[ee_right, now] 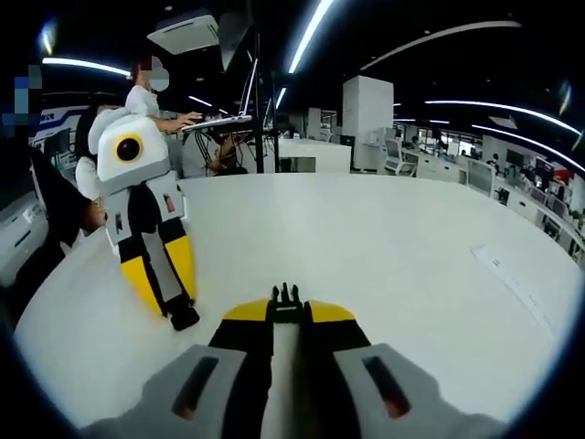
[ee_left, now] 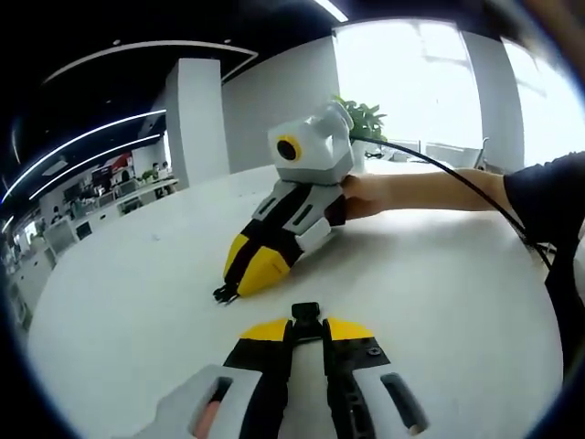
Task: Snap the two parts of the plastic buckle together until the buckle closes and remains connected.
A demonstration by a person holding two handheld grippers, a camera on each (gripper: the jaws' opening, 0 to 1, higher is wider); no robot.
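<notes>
In the left gripper view my left gripper is shut on a black socket half of the buckle, which sticks out past its yellow tips. Across the white table my right gripper points down at the surface, shut on the black pronged half. In the right gripper view the pronged half pokes out of my shut right gripper. The left gripper stands to its left, tip down, with the socket half in it. The two halves are apart.
A hand holds the right gripper, and a black cable trails over the arm. A potted plant stands at the table's far edge. A person at a laptop and office desks sit beyond the table.
</notes>
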